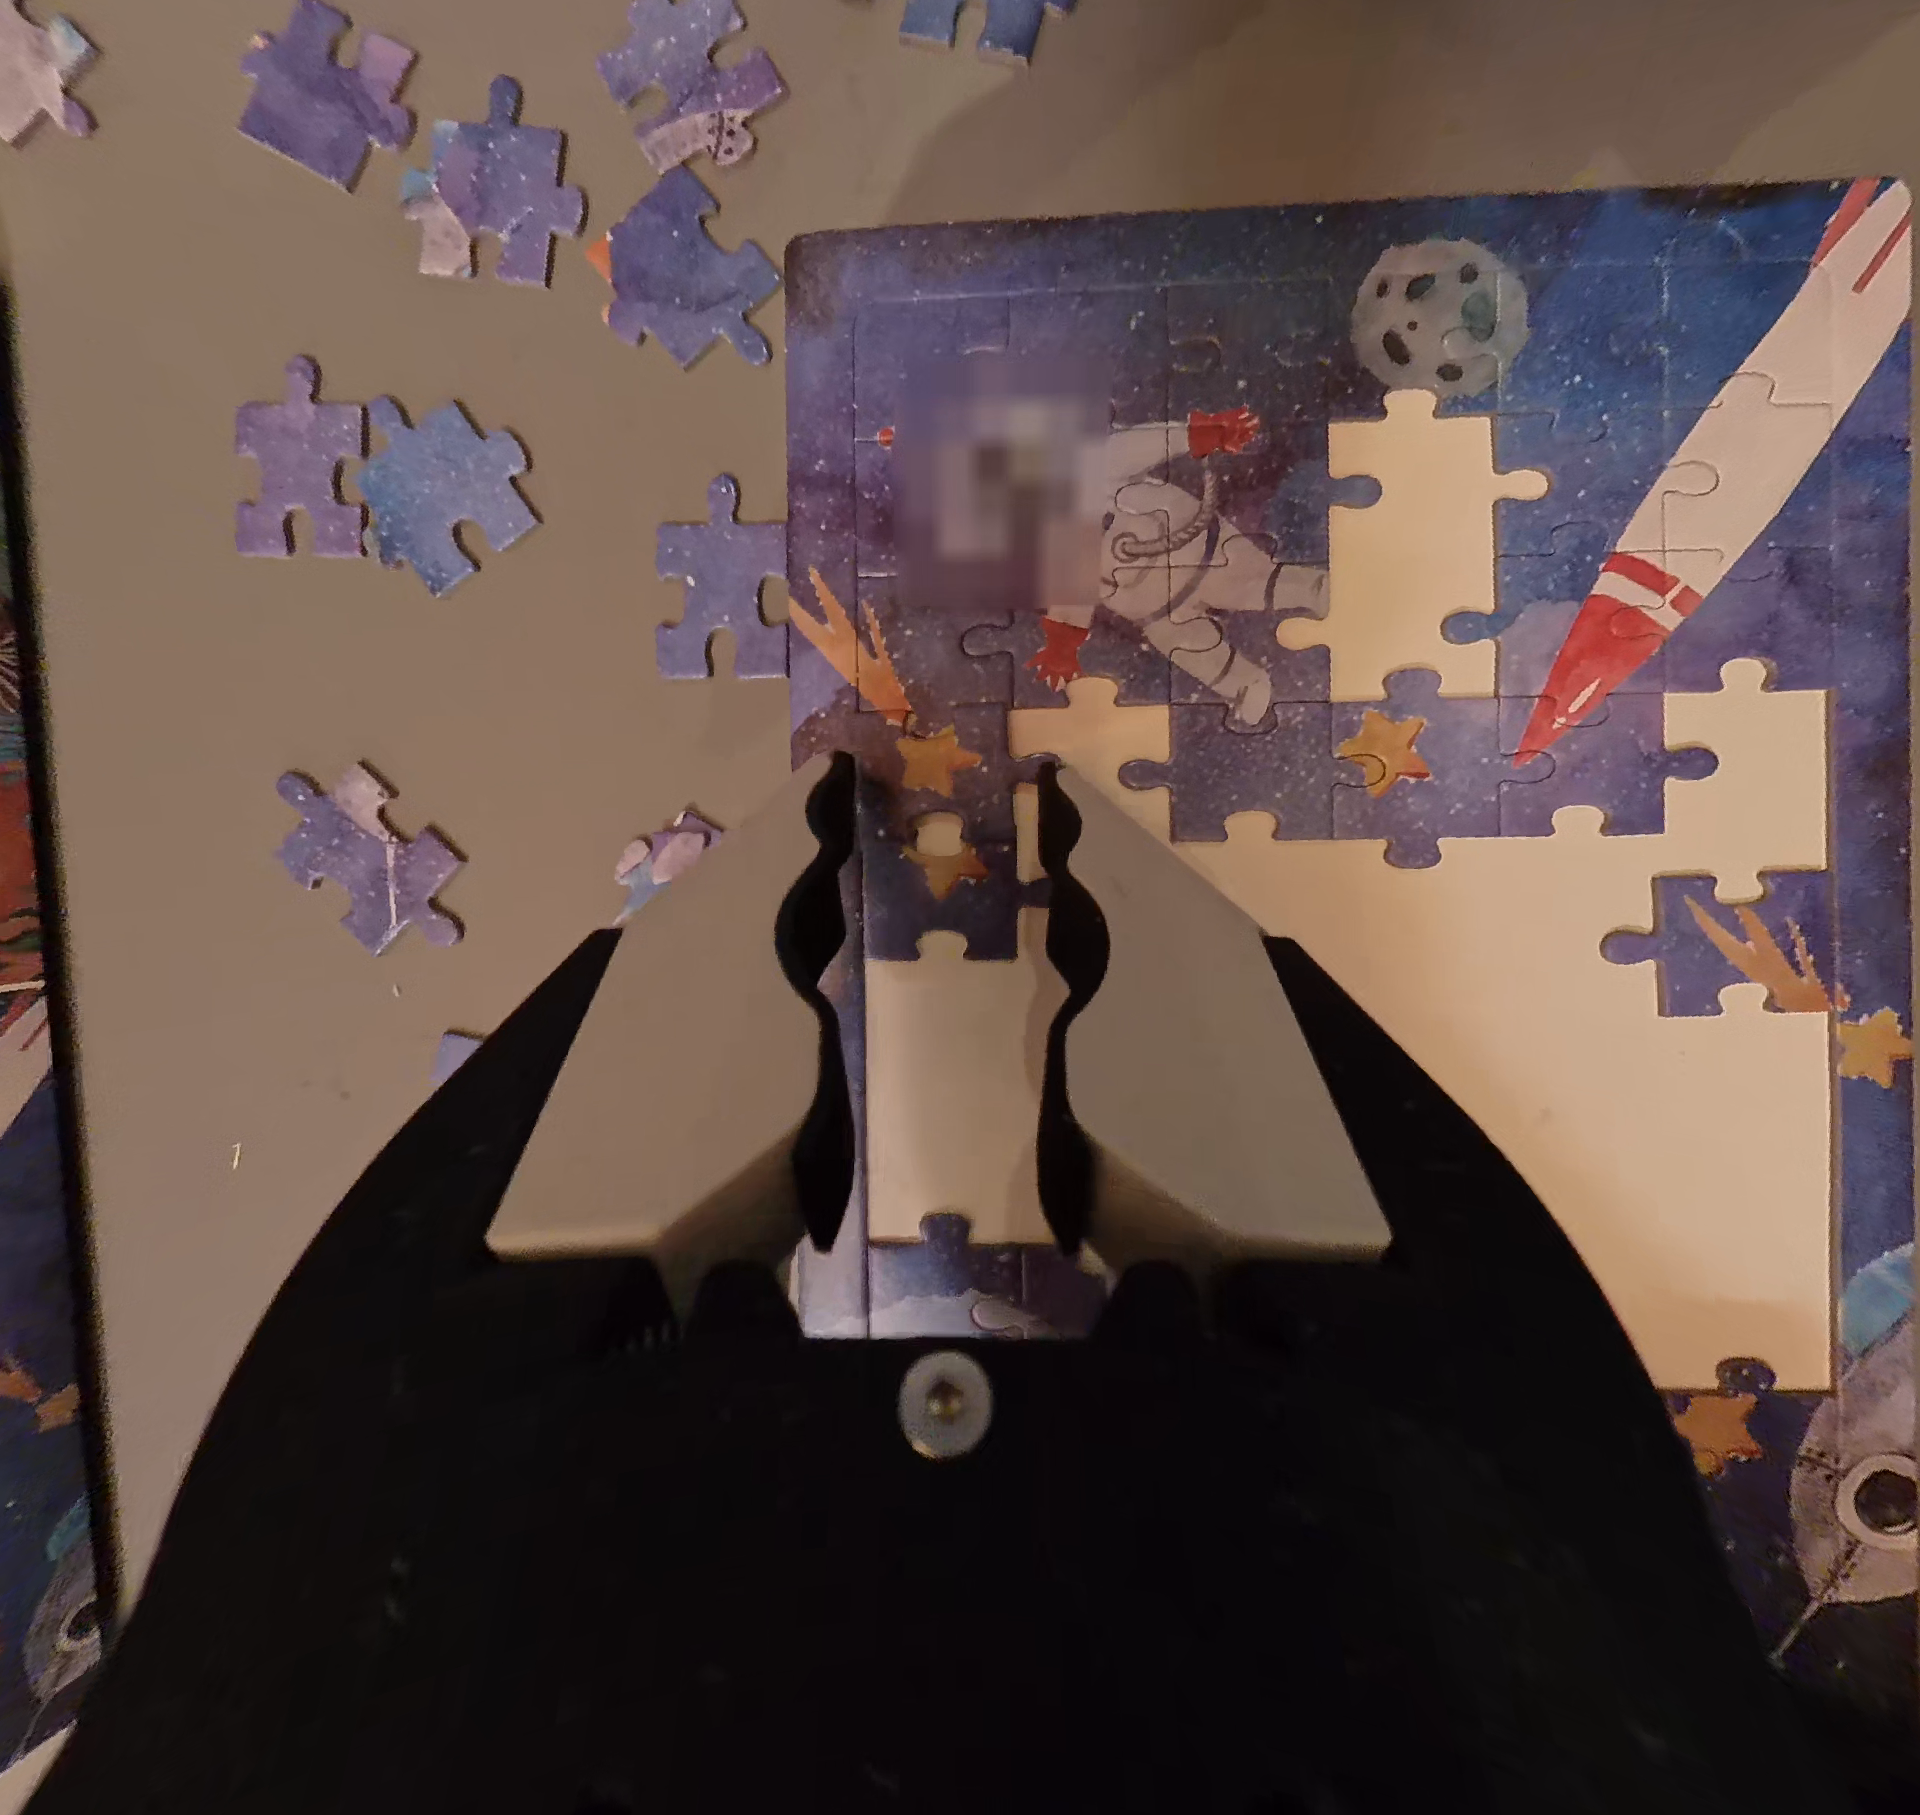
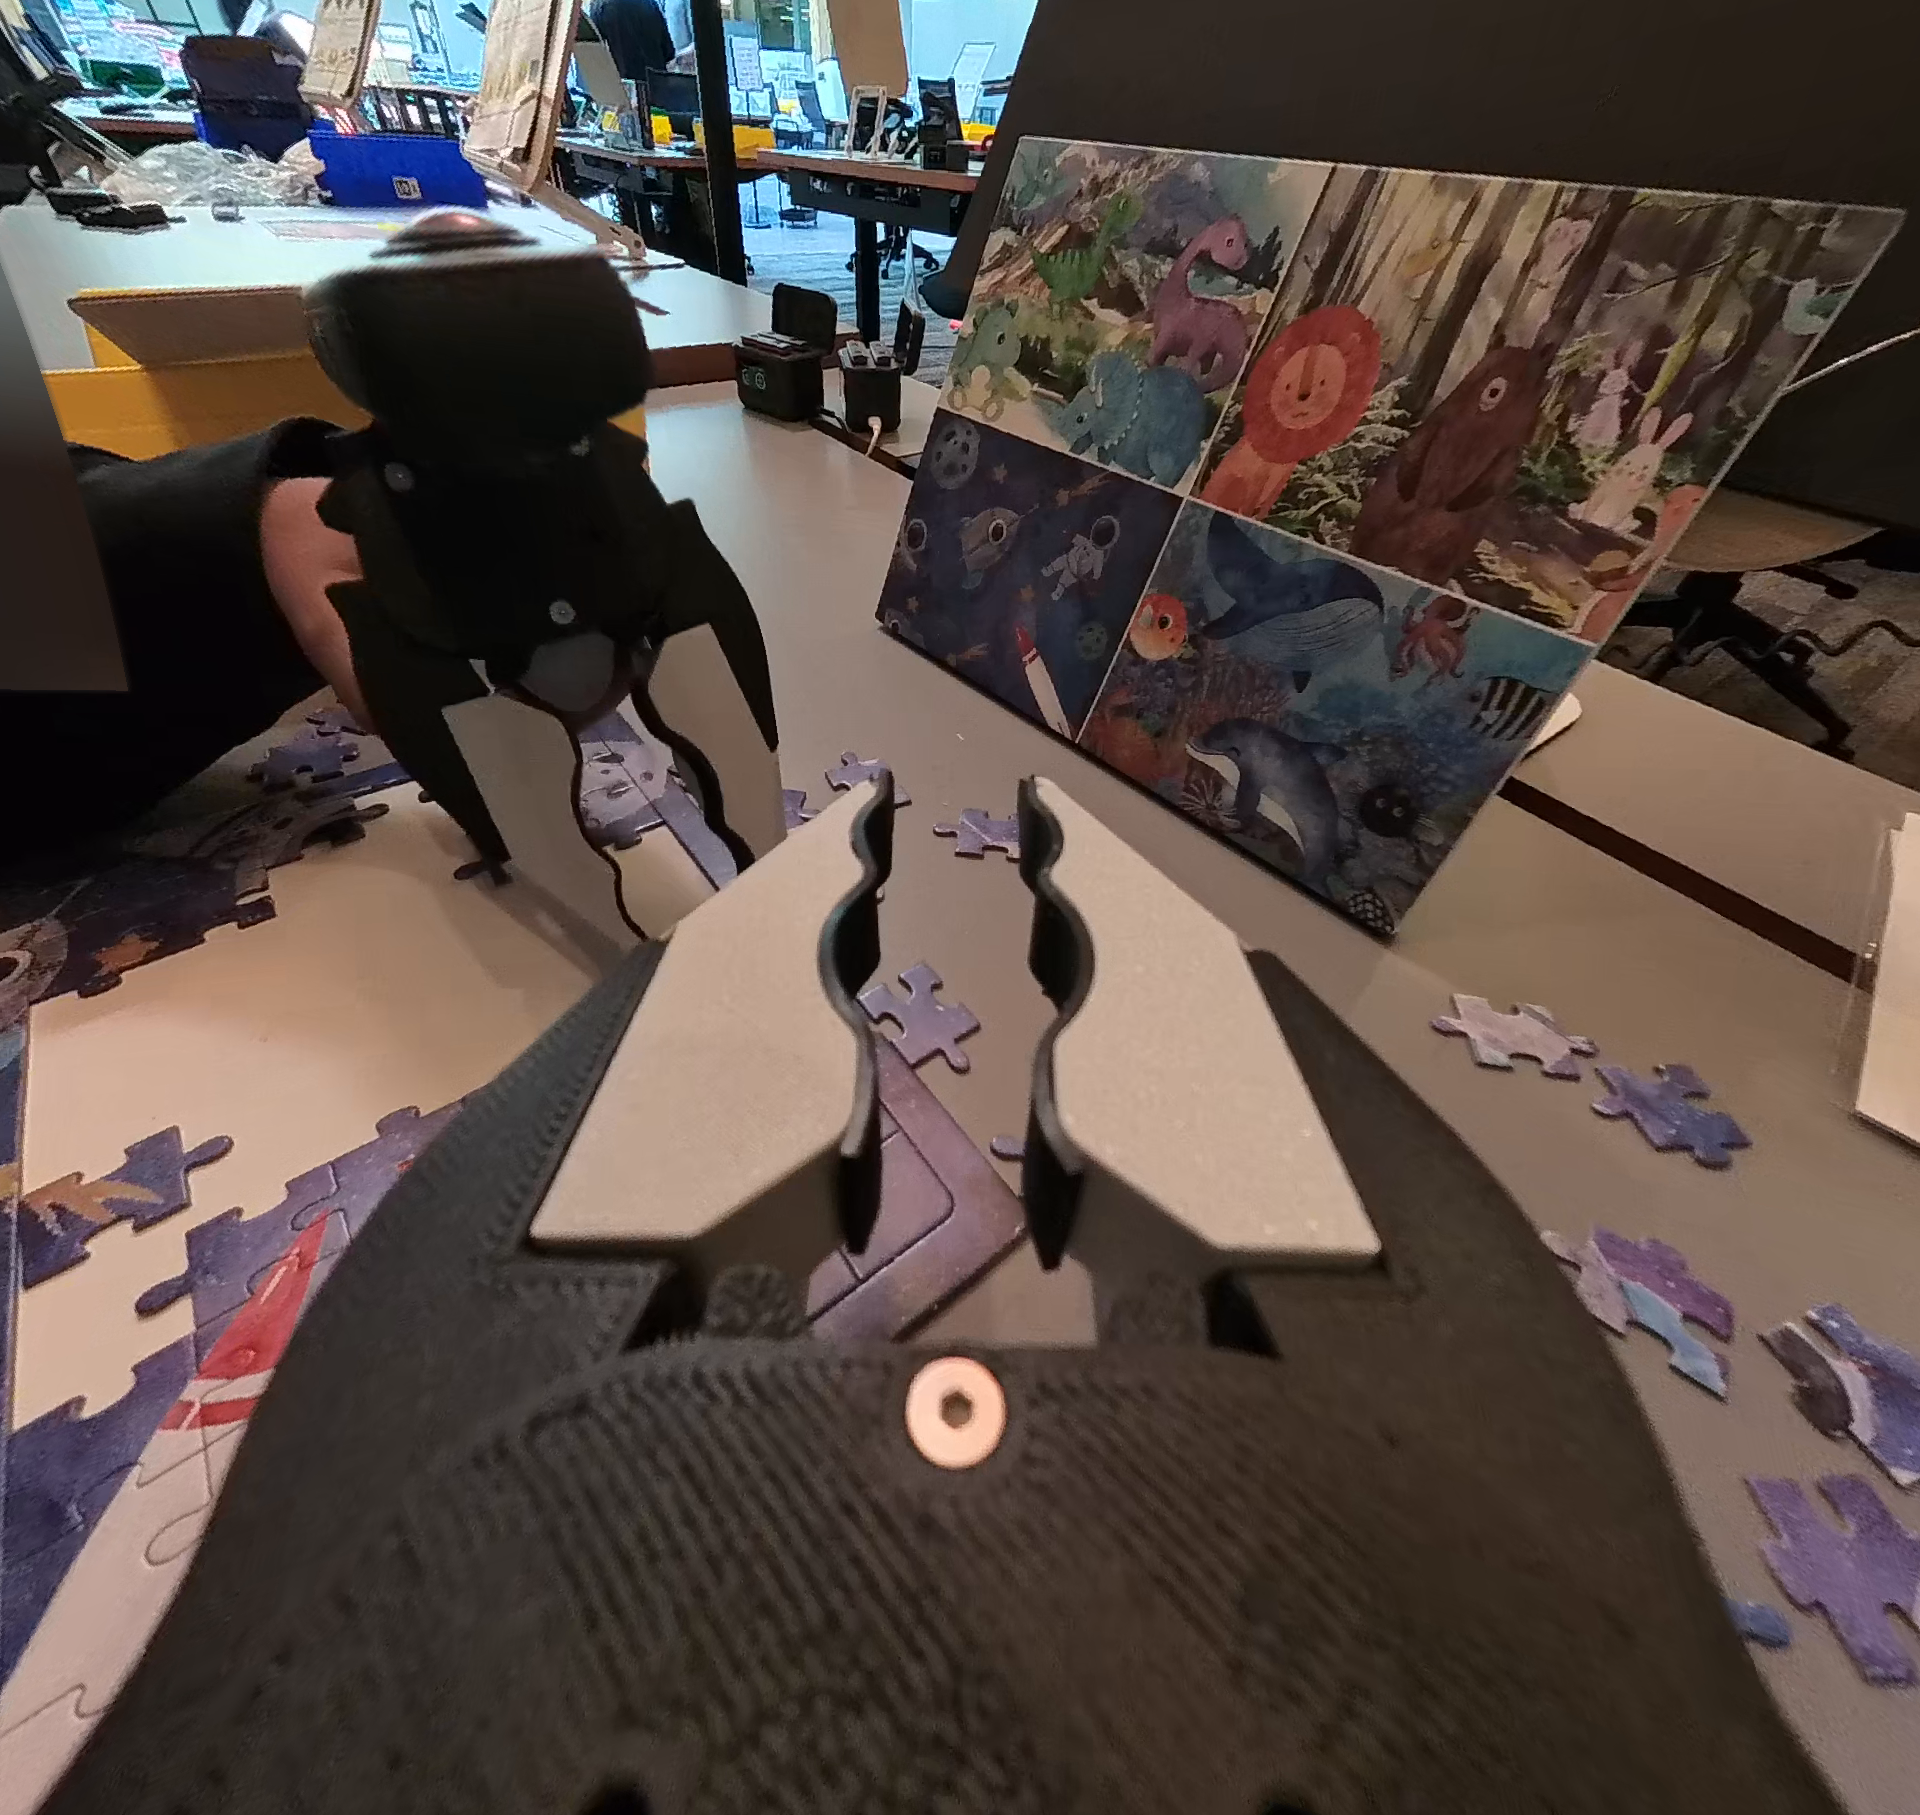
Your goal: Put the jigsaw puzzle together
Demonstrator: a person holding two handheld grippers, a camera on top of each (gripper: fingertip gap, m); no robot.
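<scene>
My left gripper (image 1: 948,768) points down at the left column of a space-picture puzzle board (image 1: 821,477). It is shut on a blue puzzle piece with a gold star (image 1: 940,908): the left pad lies along the piece's straight edge and the right pad meets its side tab. The piece sits low over a bare cream part of the board (image 1: 1455,1142). The left gripper also shows in the right wrist view (image 2: 686,877), held by a hand (image 2: 291,560). My right gripper (image 2: 956,799) is open and empty above the board's corner (image 2: 914,1204).
Loose blue pieces lie on the grey table left of the board (image 1: 447,498) and to the right (image 2: 1662,1111). One piece (image 2: 920,1022) lies under my right fingers. A picture box (image 2: 1299,518) leans at the back right. A clear stand (image 2: 1881,986) is at the right edge. About 12 cm separates my left fingertips from my right.
</scene>
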